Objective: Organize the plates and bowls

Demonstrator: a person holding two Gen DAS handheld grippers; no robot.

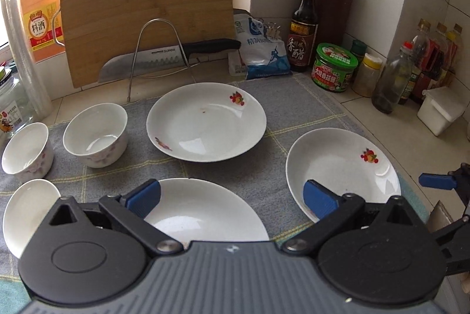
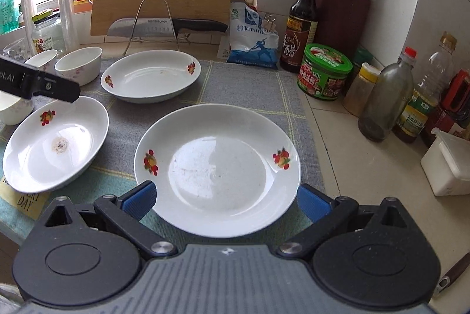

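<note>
Three white plates with fruit prints lie on a grey mat (image 1: 264, 175). My left gripper (image 1: 230, 192) is open over the near plate (image 1: 205, 214), nothing between its fingers. Beyond lie the far plate (image 1: 205, 121) and the right plate (image 1: 346, 164). Three white bowls sit at the left: one (image 1: 95, 134), another (image 1: 28, 150), and a third (image 1: 28, 211). My right gripper (image 2: 226, 190) is open, its blue pads either side of the right plate's (image 2: 217, 167) near rim. In that view the stained near plate (image 2: 55, 143) lies left, the far plate (image 2: 151, 74) behind.
A cutting board (image 1: 147, 11) and a knife (image 1: 164, 58) in a wire rack stand at the back. A salt bag (image 1: 261, 49), sauce bottle (image 1: 304, 26), green jar (image 1: 336, 67), knife block (image 1: 337, 8), bottles (image 2: 384, 99) and a white box (image 2: 449, 167) crowd the right side.
</note>
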